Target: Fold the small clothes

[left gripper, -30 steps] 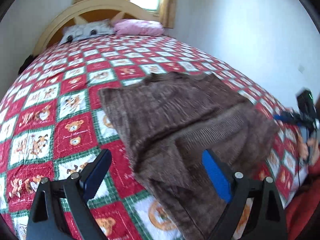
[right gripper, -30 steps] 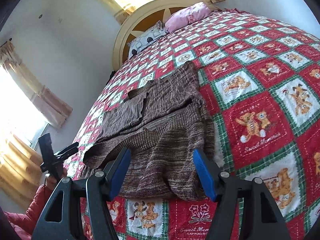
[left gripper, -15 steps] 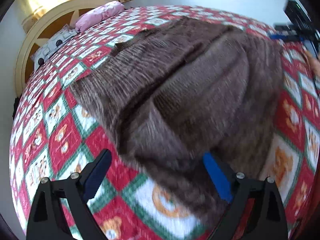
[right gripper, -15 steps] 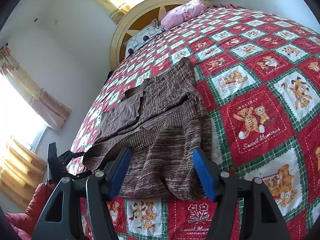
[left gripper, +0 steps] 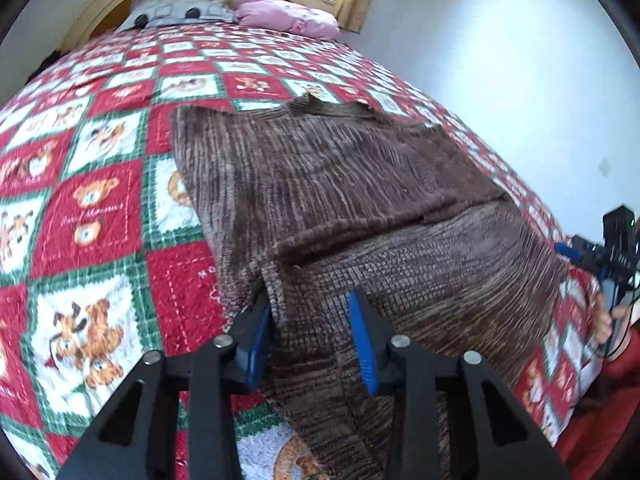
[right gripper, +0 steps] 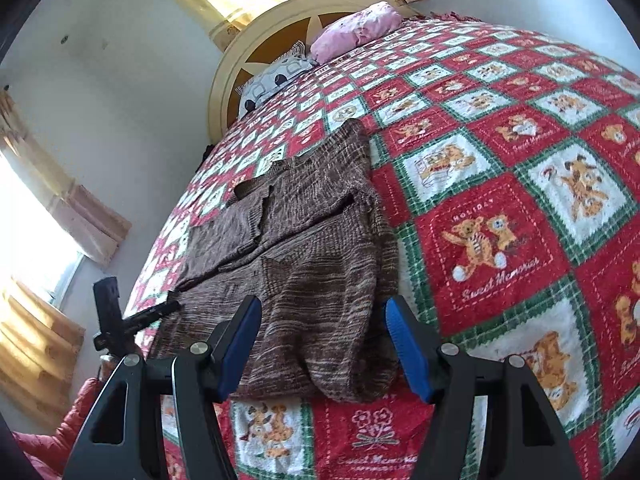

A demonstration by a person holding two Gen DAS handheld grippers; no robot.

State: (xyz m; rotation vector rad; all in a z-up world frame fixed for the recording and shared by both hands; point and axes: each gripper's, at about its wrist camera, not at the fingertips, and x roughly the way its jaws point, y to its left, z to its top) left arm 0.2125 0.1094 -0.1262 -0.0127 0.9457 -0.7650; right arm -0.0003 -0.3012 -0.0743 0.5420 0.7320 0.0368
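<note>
A brown knit sweater lies partly folded on the red, white and green teddy-bear quilt. My left gripper is low at the sweater's near left edge. Its jaws are closing with the ribbed edge and a strip of knit between the blue pads, which do not pinch it tight. My right gripper stands open over the sweater's near right corner, with the fabric lying loose between its fingers. Each gripper shows small in the other's view, the right gripper at the right edge and the left gripper at the left edge.
At the far end stand a curved cream headboard, a patterned pillow and a pink pillow. A white wall runs along one side of the bed, curtained windows along the other. A red sleeve is at the near edge.
My left gripper has dropped onto the sweater's near left edge, rolled back, and its jaws have narrowed around the knit. The right gripper has hardly moved and stays equally wide.
</note>
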